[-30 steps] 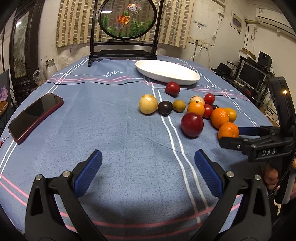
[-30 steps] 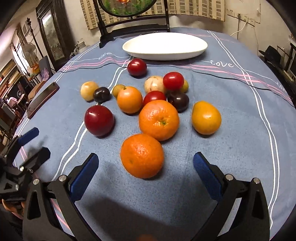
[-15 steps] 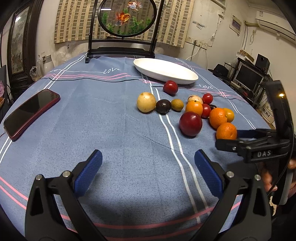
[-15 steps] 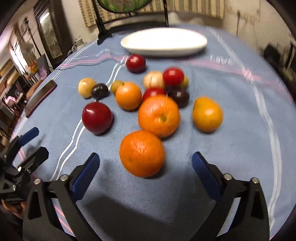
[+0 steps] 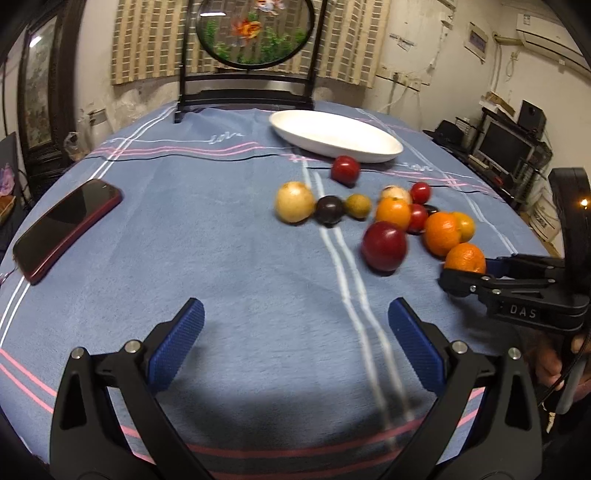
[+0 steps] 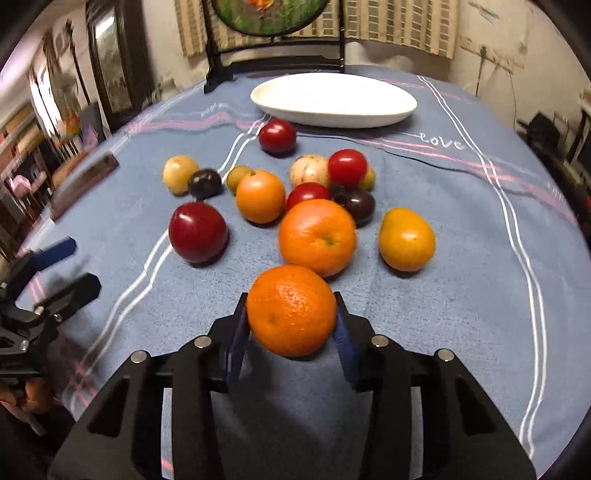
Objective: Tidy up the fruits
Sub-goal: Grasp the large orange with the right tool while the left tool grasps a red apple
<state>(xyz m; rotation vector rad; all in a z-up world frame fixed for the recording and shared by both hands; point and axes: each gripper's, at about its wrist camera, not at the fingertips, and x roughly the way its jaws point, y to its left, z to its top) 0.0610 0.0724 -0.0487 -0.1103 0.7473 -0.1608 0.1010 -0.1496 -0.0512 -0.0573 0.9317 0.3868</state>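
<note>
Fruits, assorted, loose on blue striped cloth (image 6: 461, 258) over counter; listed near to far.

Nearest: orange (image 6: 291, 310), clamped between blue pads of right claw (image 6: 291, 321); jaws just closed in on it, pads pressed to both sides. Same orange (image 5: 464, 258) seen from left wrist view at tip of right claw (image 5: 465, 275).

Left claw (image 5: 295, 347): jaws spread wide, nothing between pads, bare cloth beneath; set well left of fruit cluster.

Next back: second orange (image 6: 317, 236), touching or just beside gripped one. Right of it, yellow-orange fruit (image 6: 406, 238), apart. Left, large dark red fruit (image 6: 197, 232), on white stripes.

Middle row: smaller orange fruit (image 6: 260, 195); red fruit (image 6: 306, 194) partly hidden behind second orange; dark purple fruit (image 6: 358, 205).

Further: pale yellow fruit (image 6: 179, 173), small dark fruit (image 6: 205, 182) touching it, olive-green fruit (image 6: 238, 177), pale speckled fruit (image 6: 309, 170), bright red fruit (image 6: 347, 167).

Further still: lone dark red fruit (image 6: 277, 136), just before white oval dish (image 6: 399, 107), nothing visible in it.

Far left edge: phone (image 5: 66, 227), dark screen up.

Rear: round fish panel on black stand (image 5: 253, 33).
</note>
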